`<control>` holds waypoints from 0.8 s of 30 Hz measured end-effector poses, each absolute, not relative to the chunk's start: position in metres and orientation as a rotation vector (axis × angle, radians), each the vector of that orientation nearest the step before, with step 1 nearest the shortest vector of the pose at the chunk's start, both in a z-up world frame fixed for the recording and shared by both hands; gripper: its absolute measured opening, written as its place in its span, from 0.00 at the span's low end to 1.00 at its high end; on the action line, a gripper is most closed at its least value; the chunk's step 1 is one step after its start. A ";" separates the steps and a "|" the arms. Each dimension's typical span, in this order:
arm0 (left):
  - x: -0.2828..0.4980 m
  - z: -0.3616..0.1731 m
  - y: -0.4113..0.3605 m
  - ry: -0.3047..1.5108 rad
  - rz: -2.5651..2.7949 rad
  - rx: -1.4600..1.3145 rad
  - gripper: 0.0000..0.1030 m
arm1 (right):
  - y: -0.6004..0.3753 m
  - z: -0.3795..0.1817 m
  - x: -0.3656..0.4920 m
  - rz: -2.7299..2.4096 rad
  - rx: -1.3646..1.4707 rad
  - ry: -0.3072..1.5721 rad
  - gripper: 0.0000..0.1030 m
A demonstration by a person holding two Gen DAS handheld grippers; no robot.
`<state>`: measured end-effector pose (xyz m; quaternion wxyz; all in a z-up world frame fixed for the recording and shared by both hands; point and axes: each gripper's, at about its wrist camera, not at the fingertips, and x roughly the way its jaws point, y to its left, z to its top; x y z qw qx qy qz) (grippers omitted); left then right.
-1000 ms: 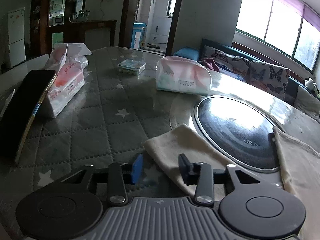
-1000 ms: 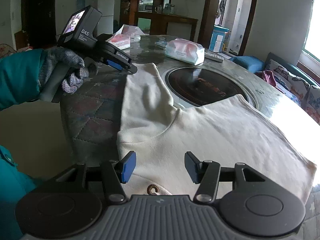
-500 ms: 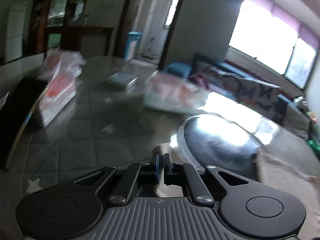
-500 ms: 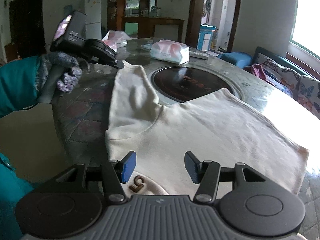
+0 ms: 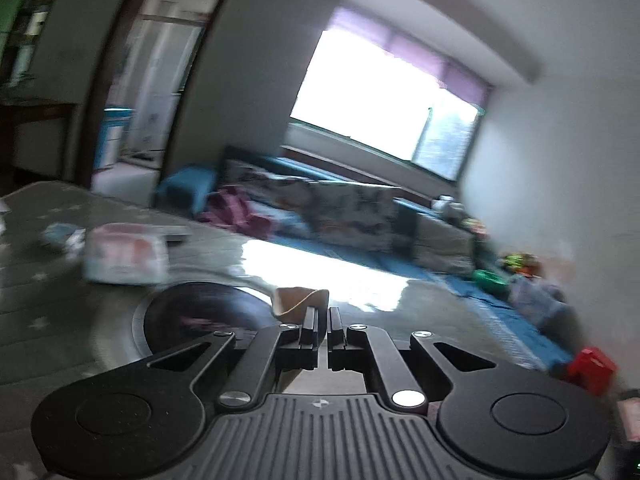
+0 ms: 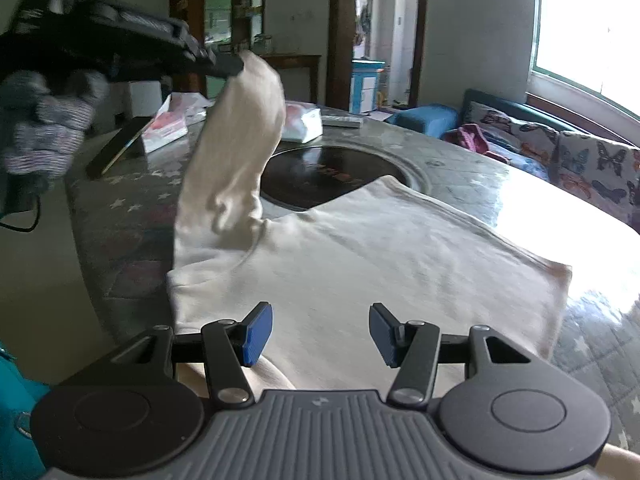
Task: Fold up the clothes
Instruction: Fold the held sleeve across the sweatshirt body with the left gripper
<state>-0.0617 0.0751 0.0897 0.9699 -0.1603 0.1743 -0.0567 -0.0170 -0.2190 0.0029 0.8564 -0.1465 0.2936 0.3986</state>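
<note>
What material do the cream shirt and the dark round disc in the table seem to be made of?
Cream shirt: a soft knit fabric, probably cotton, matte; its sleeve droops and wrinkles where the left gripper lifts it. Dark round disc: likely glass or polished ceramic, glossy; it reflects light, with a pale metal-looking rim.

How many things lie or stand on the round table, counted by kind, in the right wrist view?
Cream garments: 1, the shirt, its sleeve lifted by the left gripper
Tissue packs: 2, one and another
Dark flat device leaning on a pack: 1
Flat grey item behind the packs, too small to identify: 1
Total: 5
</note>
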 end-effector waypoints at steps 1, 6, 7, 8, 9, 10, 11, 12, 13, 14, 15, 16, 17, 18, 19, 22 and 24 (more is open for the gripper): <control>-0.063 0.091 0.067 0.353 -0.143 -0.320 0.04 | -0.223 0.002 -0.016 0.827 -0.296 0.620 0.53; -0.063 0.085 0.025 0.384 -0.283 -0.307 0.04 | -0.238 -0.005 -0.010 0.787 -0.241 0.644 0.53; -0.062 0.082 0.018 0.393 -0.310 -0.302 0.04 | -0.240 -0.007 -0.009 0.781 -0.233 0.647 0.53; -0.061 0.079 0.010 0.407 -0.332 -0.300 0.04 | -0.242 -0.008 -0.008 0.775 -0.227 0.651 0.53; -0.059 0.075 0.002 0.421 -0.354 -0.298 0.04 | -0.244 -0.010 -0.008 0.770 -0.220 0.654 0.53; -0.058 0.071 -0.005 0.430 -0.374 -0.294 0.04 | -0.246 -0.011 -0.007 0.764 -0.213 0.658 0.53; -0.057 0.067 -0.012 0.443 -0.392 -0.290 0.04 | -0.247 -0.013 -0.006 0.758 -0.207 0.662 0.53; -0.057 0.062 -0.018 0.456 -0.409 -0.285 0.04 | -0.249 -0.014 -0.006 0.752 -0.202 0.664 0.53; -0.055 0.057 -0.024 0.476 -0.435 -0.280 0.04 | -0.251 -0.016 -0.005 0.746 -0.198 0.667 0.53; -0.055 0.052 -0.031 0.493 -0.454 -0.266 0.04 | -0.253 -0.017 -0.004 0.739 -0.193 0.670 0.53; -0.055 0.047 -0.038 0.509 -0.473 -0.250 0.05 | -0.255 -0.018 -0.004 0.734 -0.188 0.675 0.53; -0.054 0.042 -0.043 0.527 -0.487 -0.234 0.05 | -0.257 -0.019 -0.003 0.729 -0.184 0.681 0.53; -0.053 0.037 -0.046 0.548 -0.503 -0.226 0.06 | -0.259 -0.020 -0.002 0.724 -0.180 0.687 0.53; -0.053 0.032 -0.048 0.570 -0.514 -0.224 0.07 | -0.260 -0.021 -0.002 0.719 -0.180 0.692 0.53; -0.053 0.027 -0.050 0.591 -0.525 -0.223 0.08 | -0.262 -0.022 -0.002 0.716 -0.182 0.695 0.53; -0.062 0.020 -0.046 0.599 -0.531 -0.181 0.12 | -0.266 -0.023 -0.004 0.712 -0.184 0.706 0.53; -0.064 0.019 -0.032 0.587 -0.500 -0.138 0.14 | -0.269 -0.022 -0.006 0.708 -0.191 0.711 0.53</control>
